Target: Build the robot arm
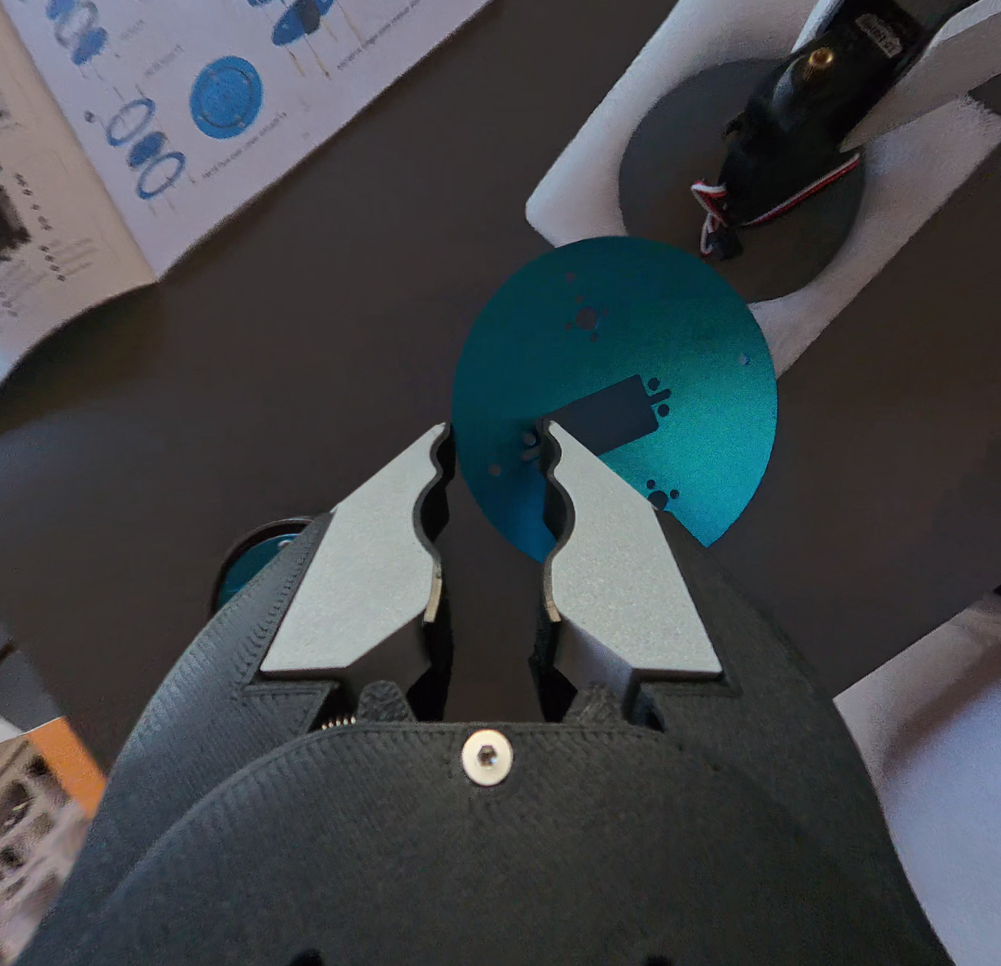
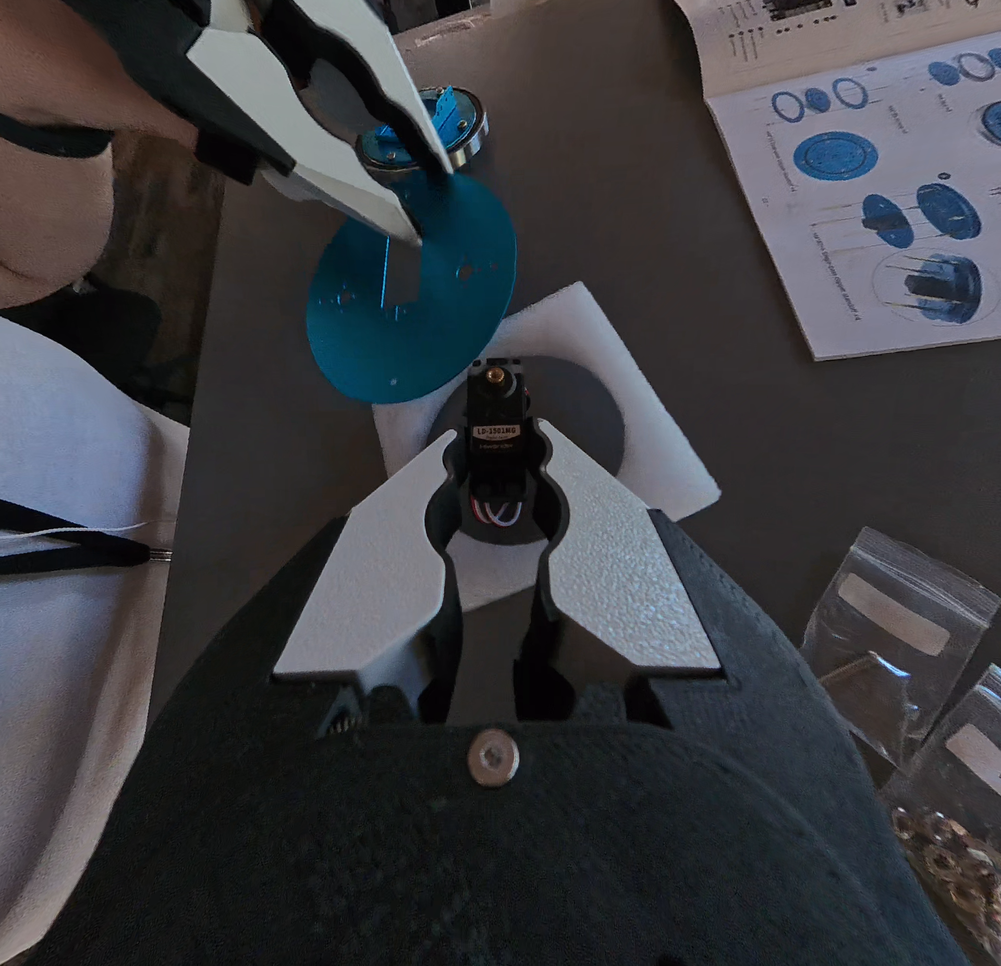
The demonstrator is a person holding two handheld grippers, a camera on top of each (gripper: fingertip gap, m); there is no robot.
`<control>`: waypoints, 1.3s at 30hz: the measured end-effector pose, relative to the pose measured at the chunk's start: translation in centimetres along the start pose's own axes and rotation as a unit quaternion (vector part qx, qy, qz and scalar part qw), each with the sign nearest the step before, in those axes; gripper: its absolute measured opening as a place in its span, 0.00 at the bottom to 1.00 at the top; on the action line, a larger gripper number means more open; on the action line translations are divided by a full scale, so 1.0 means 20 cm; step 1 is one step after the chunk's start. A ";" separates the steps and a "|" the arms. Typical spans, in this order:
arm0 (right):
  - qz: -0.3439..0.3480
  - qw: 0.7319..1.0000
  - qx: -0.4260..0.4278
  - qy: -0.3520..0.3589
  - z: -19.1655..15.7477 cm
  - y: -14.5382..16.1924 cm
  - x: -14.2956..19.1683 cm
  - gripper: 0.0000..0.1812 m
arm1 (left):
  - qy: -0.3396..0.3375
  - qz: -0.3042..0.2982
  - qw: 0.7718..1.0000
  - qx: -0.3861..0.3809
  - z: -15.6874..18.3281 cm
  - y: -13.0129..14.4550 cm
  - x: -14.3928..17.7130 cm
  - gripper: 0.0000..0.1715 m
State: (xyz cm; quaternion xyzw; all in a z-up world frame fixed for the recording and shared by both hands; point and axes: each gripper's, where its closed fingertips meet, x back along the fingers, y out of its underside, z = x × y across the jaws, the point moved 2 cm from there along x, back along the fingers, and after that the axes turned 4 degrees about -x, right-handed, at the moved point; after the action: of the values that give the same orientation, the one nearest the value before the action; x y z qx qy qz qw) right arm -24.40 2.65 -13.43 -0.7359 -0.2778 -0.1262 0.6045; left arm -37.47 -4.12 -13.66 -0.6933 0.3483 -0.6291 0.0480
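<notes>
My left gripper [image 1: 497, 430] is shut on a flat blue metal disc [image 1: 612, 344]. One fingertip sits at the disc's outer edge and the other in its rectangular cutout. The disc [image 2: 411, 311] hangs tilted above the dark table, and its far edge overlaps a white foam block [image 2: 639, 398]. My right gripper [image 2: 497, 433] is shut on a black servo [image 2: 495, 425] with red, white and black wires. It holds the servo upright over the round hole [image 2: 590, 414] in the foam. The servo also shows in the left wrist view [image 1: 785, 127], just beyond the disc.
An open instruction booklet [image 2: 866, 181] lies at the far side, also seen in the left wrist view [image 1: 216, 100]. A round metal-rimmed part with blue pieces [image 2: 460, 127] sits behind the left gripper. Clear plastic bags [image 2: 894, 642] lie on the right. A person's white clothing [image 2: 70, 506] is at the table's left edge. Left tips to right tips: about 12 cm.
</notes>
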 end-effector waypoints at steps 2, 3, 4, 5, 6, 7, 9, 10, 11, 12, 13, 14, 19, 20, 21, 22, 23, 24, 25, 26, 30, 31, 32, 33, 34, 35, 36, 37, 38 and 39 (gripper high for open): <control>0.015 1.000 0.017 0.012 0.01 -0.04 0.02 0.11 | 0.034 0.008 0.999 0.025 0.03 0.01 -0.03 0.18; 0.025 0.999 0.029 0.020 0.01 -0.07 0.03 0.11 | 0.050 0.009 0.998 0.034 0.04 0.02 -0.04 0.18; 0.038 0.998 0.045 0.034 0.02 -0.11 0.05 0.11 | 0.065 0.011 0.997 0.042 0.06 0.02 -0.05 0.18; 0.050 0.995 0.068 0.051 0.03 -0.16 0.07 0.11 | 0.078 0.013 0.996 0.047 0.07 0.02 -0.06 0.18; 0.060 0.992 0.098 0.061 0.03 -0.20 0.09 0.11 | 0.086 0.015 0.995 0.051 0.07 0.02 -0.06 0.18; 0.074 0.986 0.132 0.066 0.02 -0.23 0.10 0.11 | 0.091 0.014 0.994 0.054 0.07 0.03 -0.07 0.18; 0.092 0.975 0.180 0.088 0.00 -0.28 0.11 0.11 | 0.106 0.015 0.993 0.059 0.07 0.03 -0.08 0.18; 0.094 0.969 0.210 0.090 -0.01 -0.29 0.10 0.11 | 0.115 0.019 0.991 0.063 0.07 0.03 -0.09 0.18; 0.088 0.963 0.240 0.088 -0.02 -0.27 0.07 0.11 | 0.127 0.018 0.989 0.070 0.07 0.04 -0.10 0.18; 0.070 0.960 0.256 0.088 -0.03 -0.23 0.04 0.11 | 0.141 0.011 0.987 0.079 0.07 0.05 -0.11 0.18; 0.046 0.959 0.266 0.084 -0.03 -0.18 0.00 0.11 | 0.154 0.011 0.984 0.085 0.07 0.05 -0.12 0.18; 0.021 0.960 0.267 0.085 -0.03 -0.13 -0.03 0.11 | 0.164 0.017 0.982 0.089 0.07 0.05 -0.12 0.18; -0.033 0.982 0.171 0.066 -0.05 0.03 -0.08 0.11 | 0.197 0.007 0.976 0.097 0.07 0.04 -0.11 0.17; -0.032 0.985 0.155 0.068 -0.05 0.04 -0.08 0.11 | 0.201 0.010 0.975 0.093 0.08 0.04 -0.12 0.17; -0.032 0.987 0.141 0.067 -0.04 0.05 -0.08 0.12 | 0.205 0.011 0.974 0.091 0.08 0.03 -0.12 0.17; -0.032 0.990 0.123 0.062 -0.03 0.05 -0.08 0.12 | 0.206 0.010 0.975 0.087 0.09 0.02 -0.12 0.17; -0.035 0.992 0.105 0.056 -0.03 0.05 -0.08 0.12 | 0.205 0.008 0.975 0.081 0.09 0.02 -0.13 0.17; -0.034 0.994 0.094 0.050 -0.03 0.04 -0.09 0.12 | 0.203 0.003 0.976 0.075 0.09 0.02 -0.13 0.17; -0.029 0.994 0.091 0.047 -0.02 0.04 -0.09 0.11 | 0.201 -0.001 0.977 0.066 0.09 0.02 -0.13 0.17; -0.025 0.995 0.090 0.044 -0.02 0.04 -0.09 0.12 | 0.198 -0.006 0.979 0.054 0.09 0.02 -0.13 0.17; -0.021 0.997 0.075 0.027 -0.02 0.04 -0.10 0.12 | 0.192 -0.023 0.981 0.007 0.10 0.00 -0.14 0.20; -0.020 0.997 0.072 0.022 -0.02 0.04 -0.10 0.12 | 0.189 -0.027 0.982 -0.003 0.10 0.00 -0.14 0.20; -0.019 0.997 0.070 0.019 -0.01 0.04 -0.09 0.12 | 0.184 -0.033 0.982 -0.013 0.10 0.00 -0.14 0.20; -0.018 0.997 0.072 0.020 -0.01 0.04 -0.09 0.12 | 0.179 -0.037 0.983 -0.023 0.10 0.00 -0.14 0.19; -0.017 0.997 0.076 0.020 -0.02 0.04 -0.09 0.12 | 0.172 -0.041 0.984 -0.033 0.09 0.01 -0.15 0.18; -0.013 0.996 0.082 0.018 -0.02 0.04 -0.09 0.13 | 0.167 -0.043 0.984 -0.040 0.09 0.01 -0.15 0.18; -0.005 0.996 0.084 0.016 -0.03 0.02 -0.08 0.15 | 0.164 -0.043 0.985 -0.042 0.10 0.01 -0.15 0.18; 0.005 0.997 0.082 0.012 -0.04 0.01 -0.07 0.18 | 0.161 -0.044 0.985 -0.041 0.10 0.01 -0.14 0.18; 0.015 0.997 0.078 0.011 -0.05 -0.01 -0.06 0.20 | 0.160 -0.045 0.985 -0.039 0.10 0.01 -0.14 0.18; 0.023 0.997 0.074 0.013 -0.05 -0.02 -0.05 0.23 | 0.160 -0.045 0.985 -0.037 0.10 0.02 -0.14 0.18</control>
State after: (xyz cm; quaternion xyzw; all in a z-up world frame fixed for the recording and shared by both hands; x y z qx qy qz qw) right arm -25.36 1.53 -13.45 -0.6937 -0.2617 -0.1012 0.6634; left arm -35.74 -3.54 -16.59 -0.6001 0.3425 -0.7202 -0.0625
